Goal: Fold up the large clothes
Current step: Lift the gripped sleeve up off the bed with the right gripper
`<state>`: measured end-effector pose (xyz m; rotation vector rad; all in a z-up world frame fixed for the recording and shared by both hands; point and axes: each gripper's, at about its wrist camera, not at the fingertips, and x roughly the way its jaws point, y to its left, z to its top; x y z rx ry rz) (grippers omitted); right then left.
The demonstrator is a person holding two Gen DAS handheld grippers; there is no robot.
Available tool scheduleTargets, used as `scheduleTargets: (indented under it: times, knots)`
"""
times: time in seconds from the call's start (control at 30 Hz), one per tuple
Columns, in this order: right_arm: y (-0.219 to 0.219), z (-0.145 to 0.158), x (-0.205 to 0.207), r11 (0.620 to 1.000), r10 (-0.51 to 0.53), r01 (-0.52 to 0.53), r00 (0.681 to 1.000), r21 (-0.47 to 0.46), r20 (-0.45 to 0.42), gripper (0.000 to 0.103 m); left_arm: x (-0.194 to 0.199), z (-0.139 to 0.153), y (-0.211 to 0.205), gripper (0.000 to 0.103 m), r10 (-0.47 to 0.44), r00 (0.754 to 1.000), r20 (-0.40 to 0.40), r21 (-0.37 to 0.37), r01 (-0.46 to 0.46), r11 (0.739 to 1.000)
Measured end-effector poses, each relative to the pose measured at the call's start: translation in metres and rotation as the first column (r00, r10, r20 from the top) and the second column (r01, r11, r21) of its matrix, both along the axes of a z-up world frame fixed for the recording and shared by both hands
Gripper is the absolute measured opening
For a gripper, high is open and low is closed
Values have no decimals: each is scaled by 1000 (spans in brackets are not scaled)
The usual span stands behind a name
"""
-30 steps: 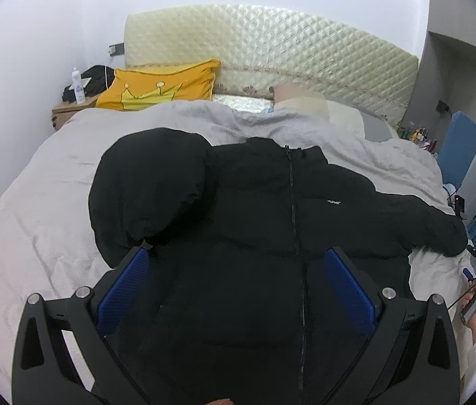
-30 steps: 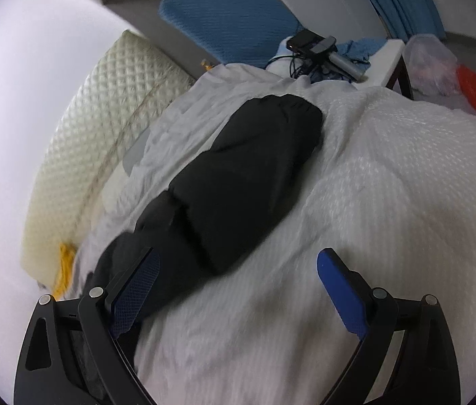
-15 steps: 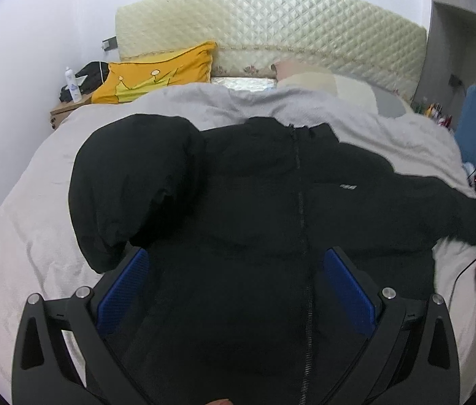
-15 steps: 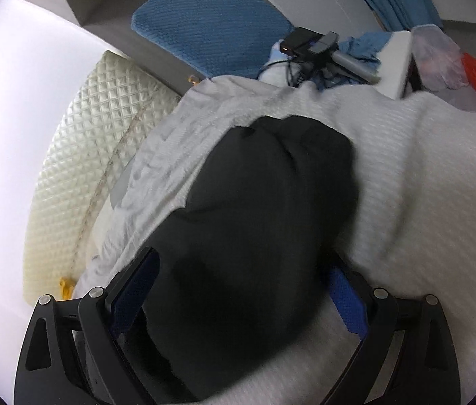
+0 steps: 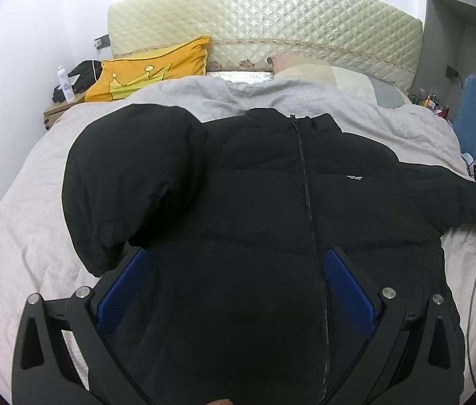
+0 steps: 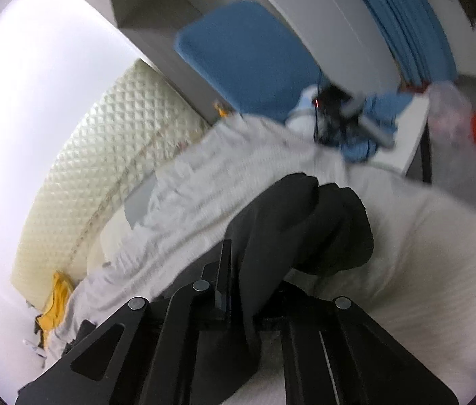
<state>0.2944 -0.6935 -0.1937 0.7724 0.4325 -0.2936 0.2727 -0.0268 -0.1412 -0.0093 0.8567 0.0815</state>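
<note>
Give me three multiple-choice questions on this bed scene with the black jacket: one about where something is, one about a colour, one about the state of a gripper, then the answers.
1. Where does the yellow pillow lie?
A. against the headboard
B. on the jacket
C. on the floor

2. What colour are the left gripper pads?
A. red
B. blue
C. green

3. How is the right gripper?
A. wide open above the bed
B. out of view
C. shut on the jacket sleeve

Answers:
1 A, it leans at the bed's head.
2 B, both pads show blue.
3 C, its jaws have just closed, with black fabric pinched between them.
</note>
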Motion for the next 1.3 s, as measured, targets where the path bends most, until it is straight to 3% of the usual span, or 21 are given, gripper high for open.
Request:
scheduleTargets:
  times: [0.27,0.43,0.63,0.8,0.93,1.07,1.3]
  knots:
    - [56,120,-13,979,69,-54,995,-195,71,3,-22,7,21,103,-24,999,41,-13,24,1000]
    - [135,188,0,932,153,-113,984,-345,91,3,-36,8,35,103,-43,996,81,-10,44,999]
    - [247,226,22,854,286,-210,954,-476,93,4,-43,-4,57,103,-57,993,101,-26,60,998]
    - [349,219,38,769,400,-308,916,-560,46,5,-46,-21,73,103,-52,995,89,-34,55,998]
    - [431,196,49,690,493,-399,870,-604,-12,7,-50,-29,89,103,-47,995,85,-77,53,996]
    - [496,170,52,628,570,-480,820,-612,-59,7,-53,-32,97,103,-45,993,112,-67,52,996]
    - [588,92,52,522,675,-644,713,-560,-190,7,-55,-35,107,103,-48,992,121,-105,61,993]
